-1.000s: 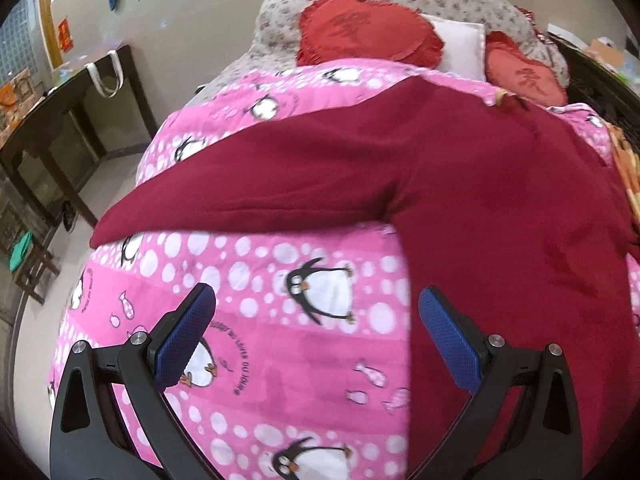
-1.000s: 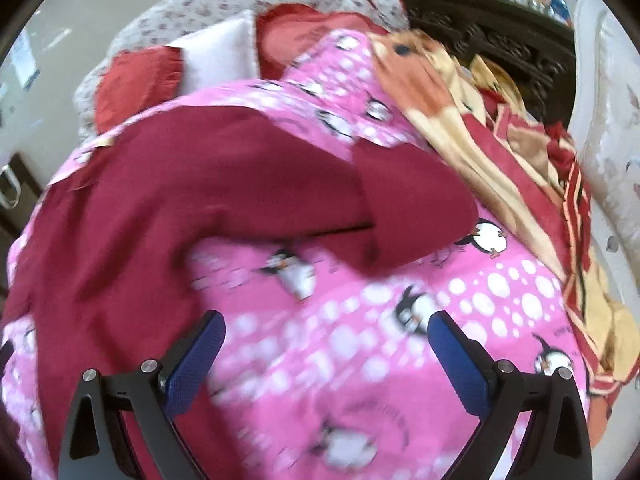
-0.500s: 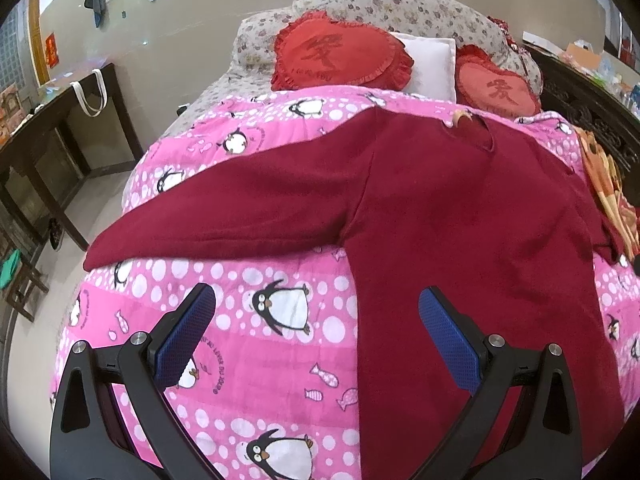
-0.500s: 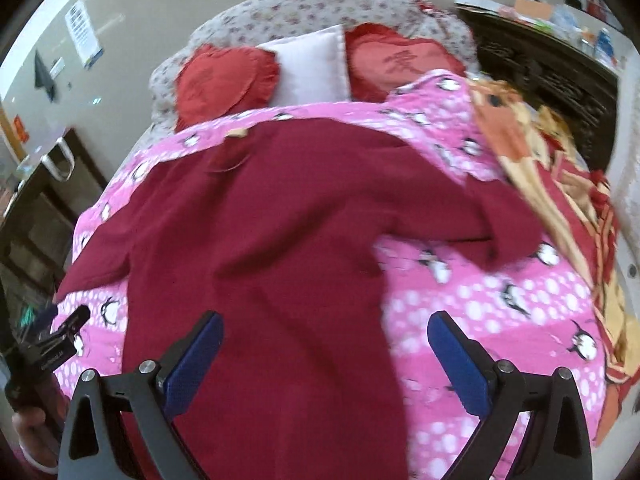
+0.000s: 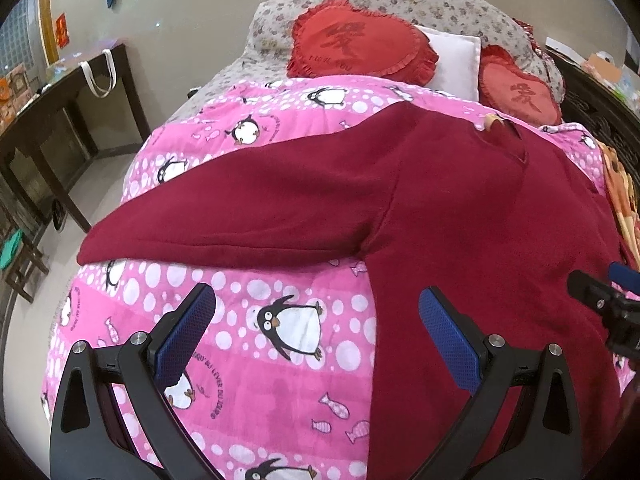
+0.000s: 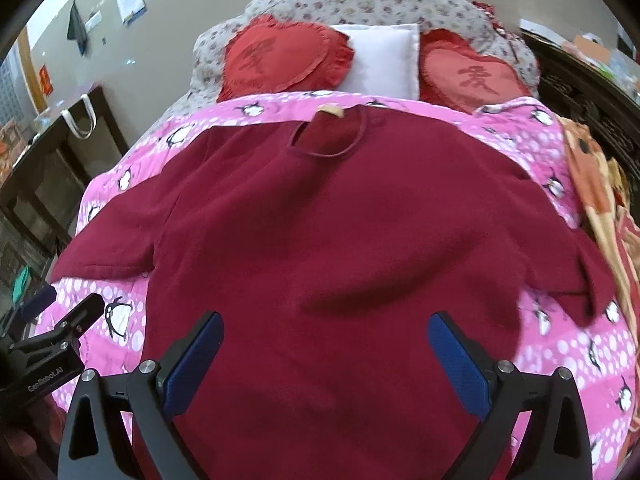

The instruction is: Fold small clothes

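A dark red long-sleeved top (image 6: 328, 240) lies spread flat on the pink penguin quilt (image 5: 280, 360), neck towards the pillows. Its left sleeve (image 5: 224, 224) stretches out to the left; the right sleeve (image 6: 576, 276) lies folded near the right edge. My left gripper (image 5: 316, 336) is open and empty above the quilt, beside the top's left side under the sleeve. My right gripper (image 6: 324, 356) is open and empty above the top's lower body. Each gripper shows at the edge of the other's view.
Two red heart cushions (image 6: 280, 56) and a white pillow (image 6: 384, 60) lie at the bed's head. An orange patterned blanket (image 6: 600, 184) lies along the right edge. A dark wooden side table (image 5: 48, 120) stands left of the bed, with floor beside it.
Both grippers have drawn back and turned: the right one now faces the middle of the top instead of the right sleeve, the left one has come closer and lower over the quilt. Both stay open.
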